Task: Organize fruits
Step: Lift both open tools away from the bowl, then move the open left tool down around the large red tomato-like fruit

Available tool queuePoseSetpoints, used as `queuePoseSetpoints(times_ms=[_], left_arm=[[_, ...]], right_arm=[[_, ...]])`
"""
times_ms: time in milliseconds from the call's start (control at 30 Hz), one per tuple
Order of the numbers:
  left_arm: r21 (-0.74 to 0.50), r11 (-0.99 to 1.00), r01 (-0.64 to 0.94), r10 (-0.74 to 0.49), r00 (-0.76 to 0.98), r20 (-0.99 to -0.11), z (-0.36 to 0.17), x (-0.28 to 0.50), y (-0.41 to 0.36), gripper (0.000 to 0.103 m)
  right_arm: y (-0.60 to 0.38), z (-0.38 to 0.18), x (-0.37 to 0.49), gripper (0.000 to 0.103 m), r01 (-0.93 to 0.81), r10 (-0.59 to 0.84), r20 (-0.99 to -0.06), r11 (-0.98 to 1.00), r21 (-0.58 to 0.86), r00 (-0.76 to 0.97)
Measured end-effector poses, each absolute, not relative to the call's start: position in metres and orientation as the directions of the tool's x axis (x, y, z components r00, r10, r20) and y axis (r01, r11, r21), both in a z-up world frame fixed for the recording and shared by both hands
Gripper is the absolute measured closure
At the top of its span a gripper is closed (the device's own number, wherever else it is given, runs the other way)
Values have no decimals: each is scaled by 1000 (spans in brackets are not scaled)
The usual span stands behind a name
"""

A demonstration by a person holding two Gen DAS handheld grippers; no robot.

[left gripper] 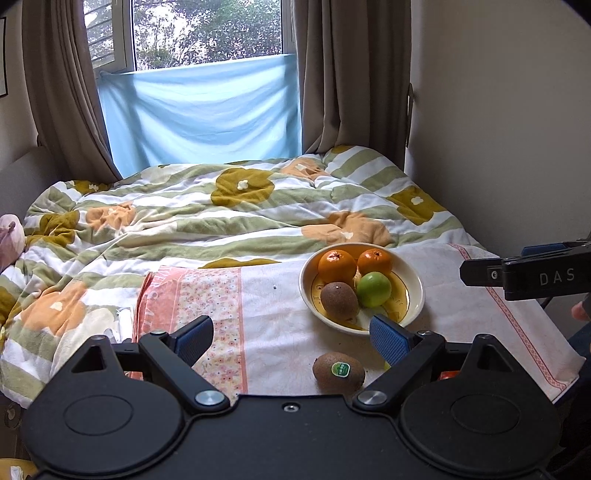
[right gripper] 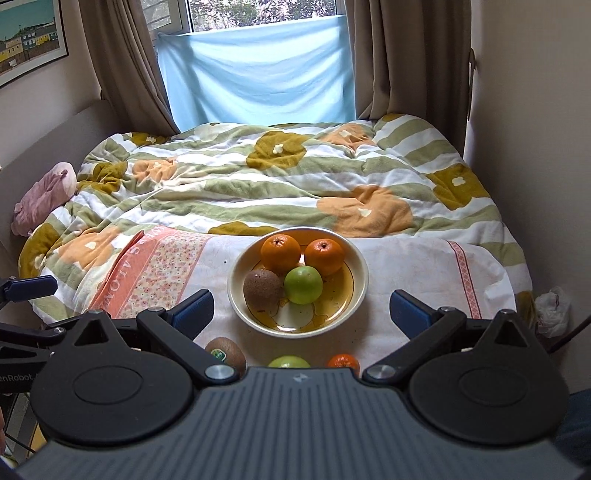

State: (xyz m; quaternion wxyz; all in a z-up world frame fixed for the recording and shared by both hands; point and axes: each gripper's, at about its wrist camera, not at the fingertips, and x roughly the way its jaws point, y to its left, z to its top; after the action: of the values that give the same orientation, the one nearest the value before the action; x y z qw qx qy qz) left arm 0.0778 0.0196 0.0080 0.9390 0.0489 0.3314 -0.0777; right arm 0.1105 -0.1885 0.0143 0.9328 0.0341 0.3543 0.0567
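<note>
On the towel (right gripper: 406, 266) before the half-filled bowl (right gripper: 360, 275), a stickered kiwi (left gripper: 338, 371) lies loose — both claws, left (left gripper: 295, 338) and right (right gripper: 301, 314), wide and empty — so the next move is probably closing on it.

- A bed (right gripper: 258, 192) with a striped floral quilt (left gripper: 221, 218) fills the room.
- Brown curtains (right gripper: 125, 74) flank a daylit window (left gripper: 207, 33).
- A framed picture (right gripper: 29, 40) hangs on the left wall.
</note>
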Motion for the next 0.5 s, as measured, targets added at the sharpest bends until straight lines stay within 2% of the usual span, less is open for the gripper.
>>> queuePoseSetpoints(times_ms=[233,500], left_arm=[[4,978,210,-156,739,-655,-19,56,21,9],[-45,976,211,-177,662,-729,-73,48,11,12]], right_arm=[[-193,-19,78,0,-12,74,-686,995,95,723],[-195,-70,67,0,14,39,-722,998,67,690]])
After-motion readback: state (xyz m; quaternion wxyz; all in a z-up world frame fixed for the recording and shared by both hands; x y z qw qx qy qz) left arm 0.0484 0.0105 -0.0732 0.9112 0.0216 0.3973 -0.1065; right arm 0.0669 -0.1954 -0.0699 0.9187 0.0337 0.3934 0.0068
